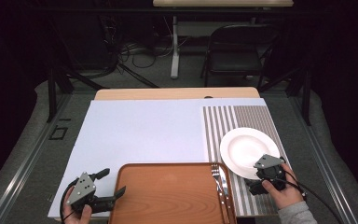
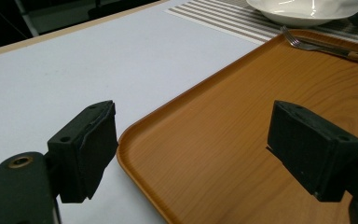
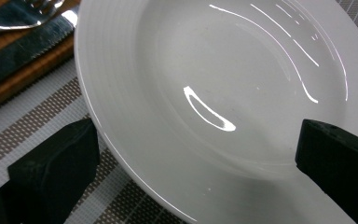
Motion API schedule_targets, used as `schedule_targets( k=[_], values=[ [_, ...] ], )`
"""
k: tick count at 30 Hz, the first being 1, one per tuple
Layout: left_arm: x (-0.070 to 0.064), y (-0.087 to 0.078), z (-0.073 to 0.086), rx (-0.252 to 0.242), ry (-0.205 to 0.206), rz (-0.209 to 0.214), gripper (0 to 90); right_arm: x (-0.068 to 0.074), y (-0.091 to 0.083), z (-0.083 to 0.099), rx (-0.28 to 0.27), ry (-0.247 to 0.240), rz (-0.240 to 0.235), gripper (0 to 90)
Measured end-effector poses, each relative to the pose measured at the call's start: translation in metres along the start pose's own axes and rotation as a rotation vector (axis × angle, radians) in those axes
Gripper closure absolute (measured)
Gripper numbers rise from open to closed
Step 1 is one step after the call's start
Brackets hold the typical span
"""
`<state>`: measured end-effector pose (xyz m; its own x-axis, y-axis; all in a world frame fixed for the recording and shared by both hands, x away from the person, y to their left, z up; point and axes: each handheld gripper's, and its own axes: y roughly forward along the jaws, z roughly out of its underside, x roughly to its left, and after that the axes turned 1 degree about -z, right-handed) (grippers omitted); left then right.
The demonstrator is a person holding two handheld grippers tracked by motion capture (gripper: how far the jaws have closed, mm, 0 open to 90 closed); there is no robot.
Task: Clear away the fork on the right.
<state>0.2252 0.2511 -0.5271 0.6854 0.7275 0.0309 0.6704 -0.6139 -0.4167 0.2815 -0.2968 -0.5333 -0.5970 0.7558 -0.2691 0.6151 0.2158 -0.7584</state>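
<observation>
A white plate [image 1: 247,149] [image 3: 223,84] lies on a striped placemat [image 1: 223,119] [image 3: 32,128] at the right of the table. My right gripper [image 1: 261,171] [image 3: 196,163] is open at the plate's near rim, one jaw over the placemat and the other over the plate, nothing held. A wooden tray [image 1: 168,193] [image 2: 242,116] sits at the table's near edge. A fork [image 1: 216,177] [image 2: 303,44] and a knife [image 1: 225,184] [image 3: 23,44] lie on its right side. My left gripper [image 1: 113,182] [image 2: 191,154] is open across the tray's near left corner.
A white sheet [image 1: 140,130] covers the table's left and middle. Beyond the far edge stand a black folding chair [image 1: 237,51] and a table leg [image 1: 175,46] with cables on the floor. Dark stand legs flank the table on both sides.
</observation>
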Motion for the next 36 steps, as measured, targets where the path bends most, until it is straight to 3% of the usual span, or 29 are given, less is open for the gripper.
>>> schedule_targets(
  k=[7, 18, 20, 24, 31, 36],
  values=[
    [0.000, 0.000, 0.000, 0.000, -0.002, 0.002, 15.9, -0.001, 0.005, 0.003, 0.017, -0.012, 0.009, 0.0],
    [0.001, 0.001, 0.000, 0.005, -0.005, 0.005, 16.0, -0.003, 0.012, 0.008, 0.048, -0.060, 0.079, 0.0],
    [0.001, 0.001, 0.000, 0.004, -0.006, 0.005, 16.0, -0.003, 0.013, 0.009, 0.029, -0.048, 0.082, 0.0],
    [0.001, 0.001, 0.000, 0.004, -0.006, 0.005, 15.9, -0.005, 0.012, 0.010, 0.043, -0.049, 0.099, 0.0],
    [0.001, 0.001, 0.000, 0.005, -0.004, 0.005, 15.9, -0.006, 0.012, 0.010, 0.045, -0.081, 0.108, 0.0],
    [0.001, 0.001, 0.000, 0.004, -0.004, 0.006, 15.9, -0.006, 0.013, 0.010, 0.043, -0.078, 0.107, 0.0]
  ],
)
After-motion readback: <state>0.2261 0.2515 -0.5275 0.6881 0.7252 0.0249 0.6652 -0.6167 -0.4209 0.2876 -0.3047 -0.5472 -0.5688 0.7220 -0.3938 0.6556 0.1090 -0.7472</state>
